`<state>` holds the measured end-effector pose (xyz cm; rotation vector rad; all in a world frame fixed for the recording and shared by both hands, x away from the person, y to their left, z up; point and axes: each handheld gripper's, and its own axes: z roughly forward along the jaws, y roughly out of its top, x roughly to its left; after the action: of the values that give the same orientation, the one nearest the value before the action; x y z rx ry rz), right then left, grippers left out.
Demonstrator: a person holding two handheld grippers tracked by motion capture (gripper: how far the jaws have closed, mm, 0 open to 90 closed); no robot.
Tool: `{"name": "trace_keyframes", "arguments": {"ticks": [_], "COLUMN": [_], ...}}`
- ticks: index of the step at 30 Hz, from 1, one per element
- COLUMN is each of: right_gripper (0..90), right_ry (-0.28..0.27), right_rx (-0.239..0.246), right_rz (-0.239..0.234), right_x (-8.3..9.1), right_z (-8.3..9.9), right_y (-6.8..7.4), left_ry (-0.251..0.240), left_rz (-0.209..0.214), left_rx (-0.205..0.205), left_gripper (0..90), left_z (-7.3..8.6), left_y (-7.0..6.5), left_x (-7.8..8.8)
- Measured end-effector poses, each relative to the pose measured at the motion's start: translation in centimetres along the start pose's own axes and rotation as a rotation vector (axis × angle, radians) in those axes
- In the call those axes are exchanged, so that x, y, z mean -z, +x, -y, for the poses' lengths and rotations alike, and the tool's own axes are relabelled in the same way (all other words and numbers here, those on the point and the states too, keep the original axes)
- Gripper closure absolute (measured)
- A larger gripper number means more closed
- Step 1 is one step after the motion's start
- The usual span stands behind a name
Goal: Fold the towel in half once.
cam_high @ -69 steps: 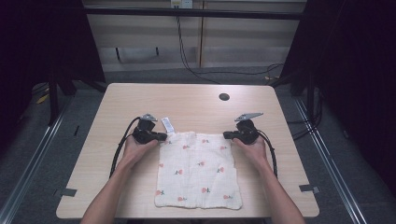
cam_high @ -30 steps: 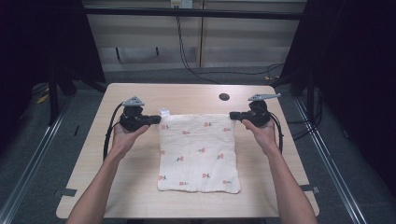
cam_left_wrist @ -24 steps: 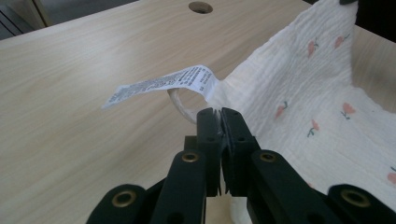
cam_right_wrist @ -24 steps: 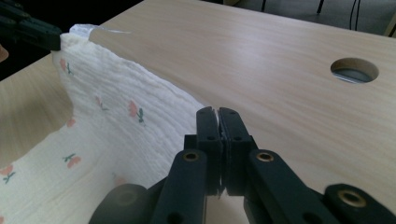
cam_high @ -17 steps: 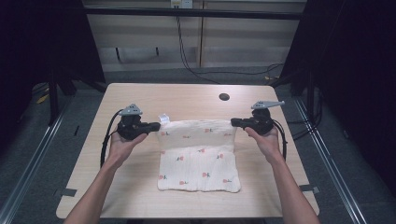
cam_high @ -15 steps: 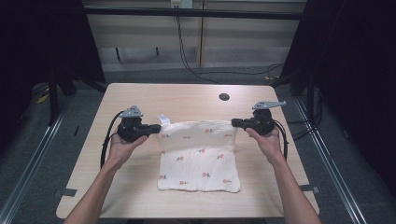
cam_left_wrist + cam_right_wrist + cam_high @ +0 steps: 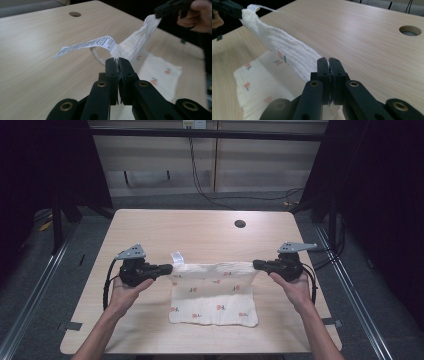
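The cloth [image 7: 215,292] is lying with its long axis running across the table [image 7: 200,232], from one gripper to the other, its far edge lifted and stretched into a taut band while the near part is resting flat on the wood towards the person.

The left gripper [image 7: 167,268] is pointing along that band towards the other gripper, and its jaws are standing pressed together, pinching the cloth's far left corner. In the left gripper view the fabric [image 7: 130,45] is bunching right at the tips of the jaws and rising away to the far gripper, and a printed care label [image 7: 85,45] is sticking out sideways just beyond the tips.

The flat part, printed with small red fruit, is lying between the two grippers and nearer the person than either pair of tips.

The right gripper [image 7: 257,265] is pointing back at the left one, jaws likewise clamped narrow on the far right corner. In the right gripper view the ribbed fold [image 7: 284,50] is running from the tips up to the other gripper [image 7: 233,10].
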<state>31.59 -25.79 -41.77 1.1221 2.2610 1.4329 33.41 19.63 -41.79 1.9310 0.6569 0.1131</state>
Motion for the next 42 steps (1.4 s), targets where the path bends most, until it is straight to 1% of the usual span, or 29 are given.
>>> {"name": "trace_keyframes", "arguments": {"ticks": [1,2,5,6,7,8,9,10,12,14,15,16,17,19,20,22,23,24,26,27,28,29,32,34,35,38,39,41,42], "right_gripper": [88.7,88.7,88.7,88.7,88.7,88.7,88.7,88.7,88.7,88.7,88.7,88.7,88.7,88.6,88.5,88.4,88.1,88.1,88.1,88.0,88.0,87.4,85.7,85.7,84.6,83.2,83.2,82.4,81.5], "right_ry": [0.0,-0.006,0.009,0.013,0.007,0.006,0.01,0.028,0.033,0.05,0.05,0.061,0.061,0.07,0.081,0.079,0.092,0.092,0.123,0.163,0.163,0.184,0.203,0.216,0.227,0.247,0.247,0.26,0.271], "right_rx": [0.0,-0.003,-0.001,-0.001,-0.007,-0.005,-0.003,0.02,0.029,0.052,0.052,0.063,0.063,0.064,0.063,0.058,0.05,0.05,0.055,0.061,0.061,0.064,0.067,0.065,0.063,0.07,0.07,0.073,0.081], "right_rz": [0.0,-0.009,-0.011,-0.013,-0.021,-0.031,-0.035,-0.038,-0.04,-0.022,-0.022,-0.009,-0.009,-0.011,-0.017,-0.024,-0.025,-0.025,-0.039,-0.041,-0.041,-0.05,-0.061,-0.071,-0.077,-0.081,-0.081,-0.083,-0.079], "right_x": [0.0,0.1,0.1,0.2,0.3,0.5,0.7,1.0,1.2,1.6,1.6,1.6,1.6,1.5,1.4,1.4,1.3,1.3,1.0,0.6,0.6,0.6,0.6,0.6,0.6,0.5,0.5,0.4,0.5], "right_z": [0.0,0.6,1.4,1.7,1.9,2.1,2.3,2.5,2.5,2.6,2.6,3.0,3.0,3.5,4.1,4.4,5.1,5.1,5.9,6.6,6.6,7.1,7.7,8.4,8.6,9.1,9.1,9.4,9.6], "right_y": [0.0,0.3,0.7,0.8,1.0,1.2,1.5,2.0,2.2,2.6,2.6,2.7,2.7,2.8,2.9,2.9,3.1,3.1,3.5,3.9,3.9,4.3,4.6,4.9,5.0,5.4,5.4,5.5,5.7], "left_ry": [0.0,0.032,0.048,0.045,0.051,0.058,0.069,0.075,0.094,0.114,0.118,0.125,0.125,0.146,0.153,0.154,0.156,0.161,0.172,0.181,0.181,0.195,0.211,0.202,0.208,0.232,0.243,0.245,0.255], "left_rz": [0.0,-0.01,-0.024,-0.018,-0.016,-0.02,-0.014,-0.015,-0.004,-0.005,-0.005,-0.01,-0.01,-0.014,-0.009,-0.016,-0.015,-0.016,-0.016,-0.012,-0.012,-0.009,-0.012,0.005,0.001,0.018,0.021,0.025,0.033], "left_rx": [0.0,-0.011,-0.023,-0.014,-0.019,-0.033,-0.047,-0.054,-0.067,-0.09,-0.087,-0.082,-0.082,-0.084,-0.084,-0.082,-0.079,-0.081,-0.085,-0.094,-0.094,-0.107,-0.117,-0.107,-0.112,-0.122,-0.12,-0.113,-0.122], "left_gripper": [87.2,87.2,87.2,87.2,87.2,87.2,87.2,87.2,87.2,87.1,87.1,87.1,87.1,86.9,86.6,86.6,86.7,86.7,86.7,86.7,86.7,86.6,86.1,85.8,85.8,84.8,84.8,84.5,84.0], "left_z": [0.0,0.6,1.0,1.1,1.2,1.2,1.1,1.0,0.9,0.9,1.0,1.5,1.5,2.2,2.8,3.0,3.3,3.5,3.8,4.1,4.1,4.5,5.0,5.3,5.5,6.2,6.4,6.7,6.9], "left_y": [0.0,-0.2,-0.3,-0.4,-0.5,-0.8,-1.2,-1.4,-2.0,-2.3,-2.3,-2.2,-2.2,-2.2,-2.2,-2.3,-2.3,-2.4,-2.7,-2.9,-2.9,-3.3,-3.5,-3.6,-3.7,-4.2,-4.3,-4.6,-4.8], "left_x": [0.0,0.0,0.1,0.3,0.5,0.7,0.8,0.9,1.0,0.8,0.6,0.2,0.2,-0.2,-0.3,-0.3,-0.4,-0.4,-0.5,-0.5,-0.5,-0.5,-0.3,-0.1,0.0,0.0,0.0,-0.1,-0.1]}}
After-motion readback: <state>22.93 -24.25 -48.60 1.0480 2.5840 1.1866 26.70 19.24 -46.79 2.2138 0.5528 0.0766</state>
